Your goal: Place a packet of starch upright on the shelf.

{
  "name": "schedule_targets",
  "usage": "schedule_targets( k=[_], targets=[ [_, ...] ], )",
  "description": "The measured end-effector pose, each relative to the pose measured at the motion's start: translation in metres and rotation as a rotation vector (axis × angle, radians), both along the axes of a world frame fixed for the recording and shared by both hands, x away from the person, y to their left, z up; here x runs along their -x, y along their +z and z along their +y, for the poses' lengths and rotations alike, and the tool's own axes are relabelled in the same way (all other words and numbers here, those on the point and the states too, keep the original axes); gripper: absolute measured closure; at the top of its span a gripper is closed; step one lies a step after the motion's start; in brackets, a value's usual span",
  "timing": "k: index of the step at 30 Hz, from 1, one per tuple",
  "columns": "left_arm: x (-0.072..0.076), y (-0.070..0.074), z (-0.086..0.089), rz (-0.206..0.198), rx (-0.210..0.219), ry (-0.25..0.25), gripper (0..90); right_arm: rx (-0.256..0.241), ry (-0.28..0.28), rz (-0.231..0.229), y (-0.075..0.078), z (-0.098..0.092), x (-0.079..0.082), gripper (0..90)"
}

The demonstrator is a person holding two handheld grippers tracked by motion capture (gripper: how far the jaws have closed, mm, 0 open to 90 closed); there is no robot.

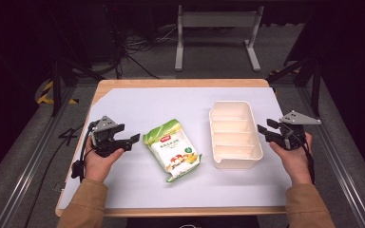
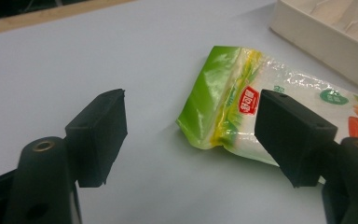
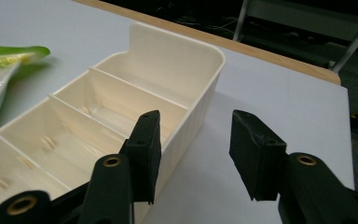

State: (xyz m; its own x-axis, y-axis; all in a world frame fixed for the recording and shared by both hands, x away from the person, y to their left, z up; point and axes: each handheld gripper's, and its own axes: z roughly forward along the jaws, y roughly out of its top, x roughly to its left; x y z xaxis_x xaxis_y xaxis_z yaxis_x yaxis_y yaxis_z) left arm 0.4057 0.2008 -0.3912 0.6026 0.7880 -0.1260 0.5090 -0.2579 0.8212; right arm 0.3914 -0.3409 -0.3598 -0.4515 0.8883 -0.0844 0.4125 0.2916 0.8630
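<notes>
Beside the snack bag (image 1: 173, 149), left gripper (image 1: 132, 140) agape; by the tray (image 1: 235, 162), right gripper (image 1: 262, 131) likewise

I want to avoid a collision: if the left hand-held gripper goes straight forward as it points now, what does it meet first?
Probably the green snack bag, lying just ahead of the open left hand-held gripper; exact depth is unclear.
</notes>
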Motion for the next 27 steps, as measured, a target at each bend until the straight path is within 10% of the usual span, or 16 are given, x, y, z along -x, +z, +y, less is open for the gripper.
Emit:
schedule_targets(
  k=[8, 20, 27],
  targets=[
    [-0.007, 0.003, -0.005, 0.114, 0.023, -0.036, 18.5, -0.039, 0.019, 0.019, 0.004, -0.003, 0.002, 53.7],
    [-0.025, -0.007, -0.023, 0.162, -0.025, -0.051, 22.4, -0.087, 0.016, 0.043, 0.012, -0.006, 0.017, 42.4],
    [-0.039, -0.019, -0.028, 0.224, 0.019, -0.027, 19.0, -0.126, 0.062, 0.061, 0.016, -0.004, 0.027, 38.8]
  ],
)
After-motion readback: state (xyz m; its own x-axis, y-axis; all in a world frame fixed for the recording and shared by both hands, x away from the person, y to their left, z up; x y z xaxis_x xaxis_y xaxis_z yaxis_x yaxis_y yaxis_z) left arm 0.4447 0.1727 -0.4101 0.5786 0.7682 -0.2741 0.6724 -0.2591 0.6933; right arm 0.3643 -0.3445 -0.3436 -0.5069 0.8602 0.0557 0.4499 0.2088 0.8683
